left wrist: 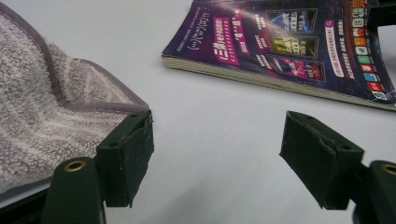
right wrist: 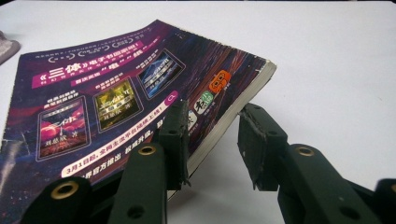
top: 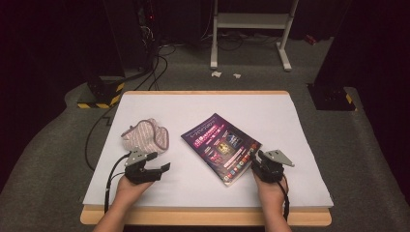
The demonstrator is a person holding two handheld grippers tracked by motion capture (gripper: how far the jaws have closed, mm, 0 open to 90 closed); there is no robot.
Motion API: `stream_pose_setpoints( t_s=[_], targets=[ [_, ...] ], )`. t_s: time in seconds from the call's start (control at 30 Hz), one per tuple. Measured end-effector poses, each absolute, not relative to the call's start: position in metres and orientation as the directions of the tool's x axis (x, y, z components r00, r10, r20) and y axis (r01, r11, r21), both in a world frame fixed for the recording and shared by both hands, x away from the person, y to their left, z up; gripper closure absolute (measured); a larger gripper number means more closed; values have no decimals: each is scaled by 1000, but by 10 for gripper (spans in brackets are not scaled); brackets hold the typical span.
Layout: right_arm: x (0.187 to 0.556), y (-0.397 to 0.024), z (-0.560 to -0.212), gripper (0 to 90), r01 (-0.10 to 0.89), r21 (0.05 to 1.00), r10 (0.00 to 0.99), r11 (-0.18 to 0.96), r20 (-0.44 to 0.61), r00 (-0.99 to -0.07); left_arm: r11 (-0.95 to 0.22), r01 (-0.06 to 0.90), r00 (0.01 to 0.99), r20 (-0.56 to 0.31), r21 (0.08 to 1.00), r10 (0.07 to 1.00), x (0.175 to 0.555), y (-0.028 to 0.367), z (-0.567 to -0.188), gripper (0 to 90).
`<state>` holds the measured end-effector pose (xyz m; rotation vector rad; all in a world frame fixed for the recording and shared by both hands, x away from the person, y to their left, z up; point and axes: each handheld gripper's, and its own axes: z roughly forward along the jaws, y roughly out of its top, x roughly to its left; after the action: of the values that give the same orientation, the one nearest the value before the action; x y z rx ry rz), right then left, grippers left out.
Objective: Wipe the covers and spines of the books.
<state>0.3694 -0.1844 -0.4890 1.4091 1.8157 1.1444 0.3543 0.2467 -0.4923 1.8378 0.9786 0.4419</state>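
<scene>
On the left of the white counter [top: 290, 125] lay a crumpled striped towel [top: 145, 135], pinkish grey with a darker hem. Just in front of it the left gripper [top: 162, 162] rested low over the counter, pointing right toward the magazine, with its cable trailing back past the wrist. In the left gripper view its jaws stood wide apart with nothing between them but bare counter; the towel [left wrist: 42, 116] lay against the outer side of one jaw, and whether it touched that jaw could not be told. The magazine [left wrist: 289, 44] lay beyond the jaws, well clear of them. At the middle of the counter the magazine [top: 221, 146] lay flat and turned at an angle, its dark purple cover facing up, one corner pointing away from the person and another toward the near edge. The right gripper [top: 254, 162] sat at the magazine's right near edge, a grey plate on top of it. In the right gripper view its jaws were partly open and straddled that edge of the magazine [right wrist: 107, 93]: one jaw lay over the cover, the other stood beside the page edges on the counter side. A gap showed between the outer jaw and the pages, so the right gripper [right wrist: 212, 140] was not clamped on the magazine.
</scene>
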Motion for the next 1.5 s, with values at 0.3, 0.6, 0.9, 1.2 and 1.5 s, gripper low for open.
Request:
stream_pose_setpoints(
  t_s=[0.3, 0.6, 0.9, 1.2, 1.5],
  targets=[
    [369, -188, -489, 640, 472, 878, 961, 76, 62, -269, -210, 436, 611, -116, 875, 783, 355, 247, -493, 256],
    [369, -192, -486, 639, 461, 884, 963, 73, 57, -262, -211, 435, 612, -116, 875, 782, 355, 246, -493, 256],
    [384, -190, -491, 554, 498, 859, 957, 120, 33, -287, -209, 439, 609, -118, 874, 784, 354, 246, -492, 260],
    [416, -193, -501, 407, 603, 784, 956, 148, 43, -291, -209, 438, 603, -113, 874, 790, 353, 247, -491, 261],
    [435, -197, -504, 326, 652, 746, 953, 136, 82, -293, -209, 436, 614, -120, 875, 780, 353, 245, -490, 260]
  ],
)
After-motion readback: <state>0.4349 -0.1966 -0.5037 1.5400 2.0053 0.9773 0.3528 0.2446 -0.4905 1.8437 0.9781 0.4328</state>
